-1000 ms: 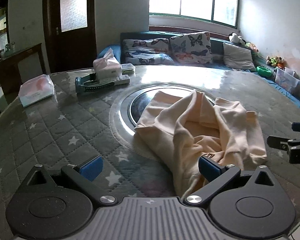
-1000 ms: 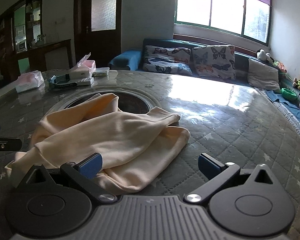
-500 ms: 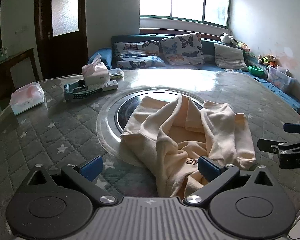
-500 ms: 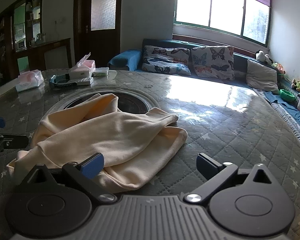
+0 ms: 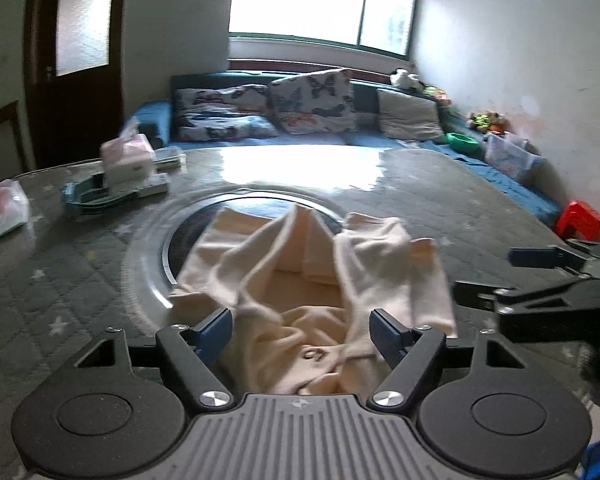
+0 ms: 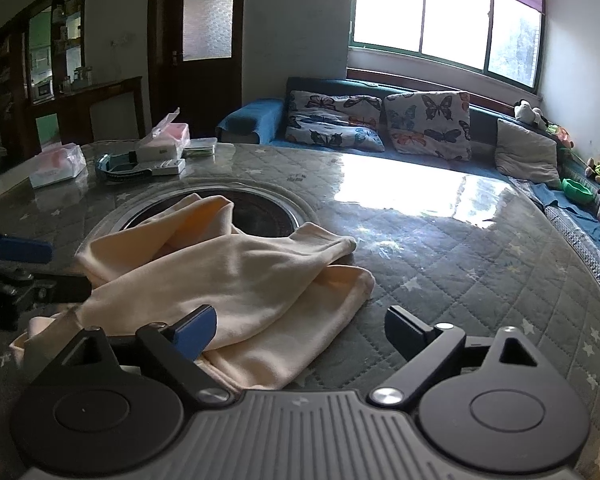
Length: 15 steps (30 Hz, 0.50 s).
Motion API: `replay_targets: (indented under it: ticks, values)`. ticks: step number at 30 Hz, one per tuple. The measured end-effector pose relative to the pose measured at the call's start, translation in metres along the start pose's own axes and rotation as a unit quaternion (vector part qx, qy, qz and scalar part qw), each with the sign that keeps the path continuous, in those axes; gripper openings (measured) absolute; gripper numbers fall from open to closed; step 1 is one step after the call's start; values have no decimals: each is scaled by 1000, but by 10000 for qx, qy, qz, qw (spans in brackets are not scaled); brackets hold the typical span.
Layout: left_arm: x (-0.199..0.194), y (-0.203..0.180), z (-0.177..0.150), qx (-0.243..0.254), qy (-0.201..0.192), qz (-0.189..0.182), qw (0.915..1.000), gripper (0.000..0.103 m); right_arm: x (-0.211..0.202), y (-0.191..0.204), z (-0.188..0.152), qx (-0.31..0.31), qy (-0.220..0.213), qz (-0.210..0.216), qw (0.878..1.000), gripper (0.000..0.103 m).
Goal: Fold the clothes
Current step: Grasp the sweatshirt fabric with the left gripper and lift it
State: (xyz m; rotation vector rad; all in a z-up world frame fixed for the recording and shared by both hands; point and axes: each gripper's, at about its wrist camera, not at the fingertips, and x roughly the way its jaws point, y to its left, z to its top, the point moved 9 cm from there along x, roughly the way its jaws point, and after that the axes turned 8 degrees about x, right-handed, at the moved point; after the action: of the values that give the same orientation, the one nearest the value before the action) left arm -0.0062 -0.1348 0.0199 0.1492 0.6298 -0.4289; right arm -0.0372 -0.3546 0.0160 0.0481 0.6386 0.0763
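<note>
Two grippers, one cream garment, two tissue boxes, two butterfly cushions. Left gripper (image 5: 301, 334): jaws apart, just been closing, bunched cloth between pads, no pinch seen; tilted down at table. Right gripper (image 6: 300, 330): jaws wide, just been narrowing a little, left pad over garment edge, right pad over bare quilt; tilted down. Garment (image 6: 228, 276) crumpled mid-frame on table (image 6: 440, 264), partly over dark round inset. Tissue boxes (image 6: 58, 165) (image 6: 165, 142) upper left. Cushions (image 6: 428, 124) (image 6: 332, 122) on sofa below window.

Garment (image 5: 320, 280) lies on table (image 5: 440, 200), tissue boxes (image 5: 128, 158) behind.
</note>
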Motion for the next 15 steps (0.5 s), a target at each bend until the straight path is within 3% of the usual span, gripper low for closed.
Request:
replay_targets:
  ticks: [4,8,13,15]
  values:
    - [3,-12,2,140,-15,-209,9997,77,5,-6,2,70,42,-27,10000,90]
    - [12,-23,-1,327,140,-398,9986,63,7,-8,5,105,42,-22,9999,86]
    - [27,-34,-12,472,422,-645,9959,21,8,-9,8,136,60,37,9999,82]
    - [27,-39,-15,560,407,-736,9949,15,9,-9,8,133,68,60,9999,80]
